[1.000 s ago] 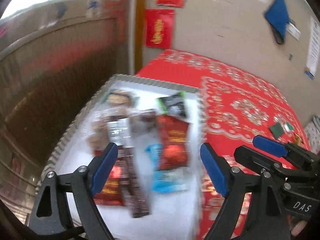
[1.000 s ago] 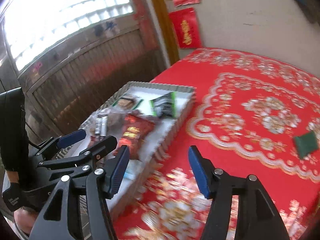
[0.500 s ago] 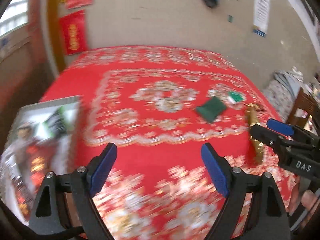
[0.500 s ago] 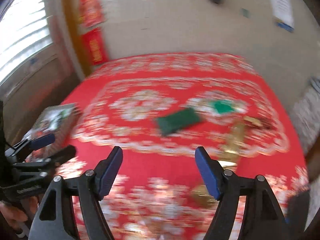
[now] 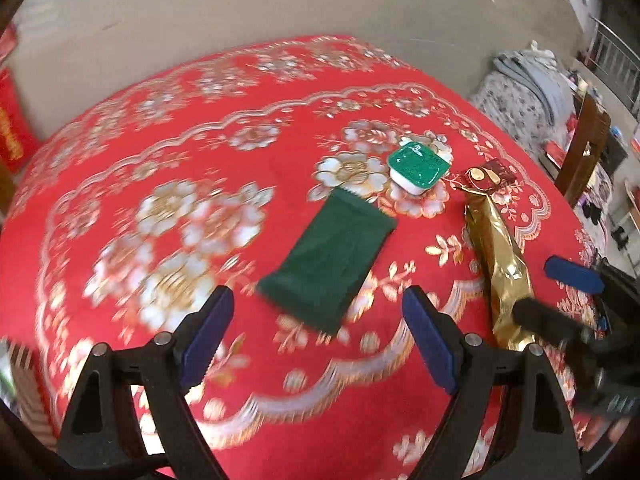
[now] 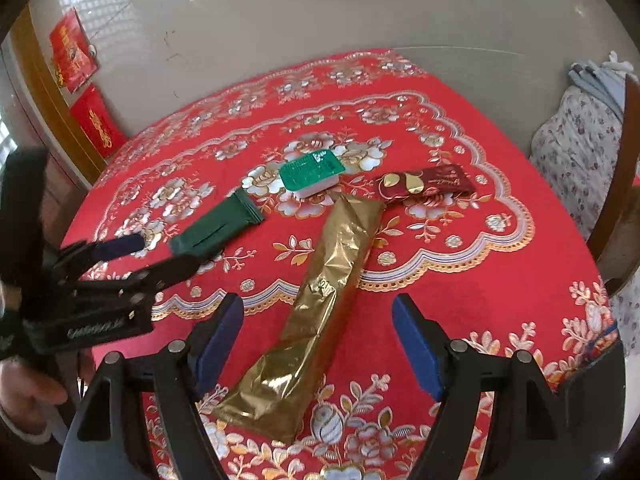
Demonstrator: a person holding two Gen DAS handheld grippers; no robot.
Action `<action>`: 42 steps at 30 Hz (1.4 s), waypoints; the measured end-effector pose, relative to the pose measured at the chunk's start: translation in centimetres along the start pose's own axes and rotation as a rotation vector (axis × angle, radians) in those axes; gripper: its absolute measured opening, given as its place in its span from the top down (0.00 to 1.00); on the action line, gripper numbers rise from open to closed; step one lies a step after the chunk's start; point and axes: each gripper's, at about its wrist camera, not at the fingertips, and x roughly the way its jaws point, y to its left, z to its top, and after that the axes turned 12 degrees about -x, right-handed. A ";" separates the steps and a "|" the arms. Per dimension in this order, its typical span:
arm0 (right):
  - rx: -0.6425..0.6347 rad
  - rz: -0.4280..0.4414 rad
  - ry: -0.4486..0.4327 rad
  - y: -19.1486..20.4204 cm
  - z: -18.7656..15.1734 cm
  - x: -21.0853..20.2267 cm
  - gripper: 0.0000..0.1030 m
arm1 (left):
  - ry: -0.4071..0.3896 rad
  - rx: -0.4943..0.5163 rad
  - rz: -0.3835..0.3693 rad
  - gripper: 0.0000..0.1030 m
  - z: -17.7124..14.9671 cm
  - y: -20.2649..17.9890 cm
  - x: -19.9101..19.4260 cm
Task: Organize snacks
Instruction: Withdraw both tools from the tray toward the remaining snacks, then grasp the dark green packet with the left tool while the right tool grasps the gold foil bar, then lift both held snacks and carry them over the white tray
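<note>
Four snacks lie loose on the red cloth [image 6: 500,280]. Gold pack [image 6: 320,304]: long foil pouch, flat, running diagonally from the near edge up toward table centre. In the right wrist view its near end sits between the right gripper's [image 6: 318,344] blue pads [image 6: 220,340], but the pads stand clear of it on both sides, no contact. That gripper's jaws are wide apart, have just been opening, and hold nothing.

Maroon pack [image 6: 424,182]: small, gold hearts on it, at the far end of the gold pack, touching or just overlapping its top corner, can't tell which. Green tub [image 6: 312,172]: small white cup with green foil lid, just left of the maroon pack, apart from the gold pack. Green pack [image 6: 218,228]: dark, flat, rectangular, serrated far edge, left of the gold pack and near the tub without touching it.

Left wrist view is partly motion-blurred. Same items: green pack [image 5: 332,256] straight ahead of the left gripper [image 5: 318,340], its near edge just beyond the fingertips, not between them. Green tub [image 5: 418,166] past it, maroon pack [image 5: 486,178] to the right of the tub, gold pack [image 5: 500,264] down the right side. Left jaws wide open, empty, pads over bare cloth [image 5: 160,128].

Each gripper shows in the other's view: left gripper [image 6: 132,258] at the left edge with a hand [image 6: 24,396] below it, right gripper [image 5: 560,292] at the right edge, near the gold pack's near end.

Round table, tiled floor [image 6: 280,20] behind, red hangings [image 6: 74,52] on the door frame at left, a floral bundle [image 6: 576,148] and wooden chair [image 5: 584,148] at right.
</note>
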 end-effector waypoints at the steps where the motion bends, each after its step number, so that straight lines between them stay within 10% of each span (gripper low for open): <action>1: -0.003 0.005 0.004 0.1 0.0 0.3 0.26 | 0.010 0.013 -0.003 0.16 0.4 -0.3 0.7; 5: -0.025 0.002 0.000 0.1 -0.1 0.7 0.28 | 0.045 0.069 0.021 0.16 1.1 -1.2 2.6; 9: -0.042 0.013 0.028 0.2 -0.6 1.7 0.64 | 0.051 0.063 0.014 0.23 1.1 -1.1 3.1; 14: -0.071 0.037 0.005 0.8 -1.1 1.2 0.81 | 0.033 0.045 0.022 0.53 0.4 -0.6 2.1; 42: -0.219 0.215 -0.080 11.0 -1.6 -2.0 0.83 | -0.198 -0.242 0.210 0.54 -9.5 6.3 -9.1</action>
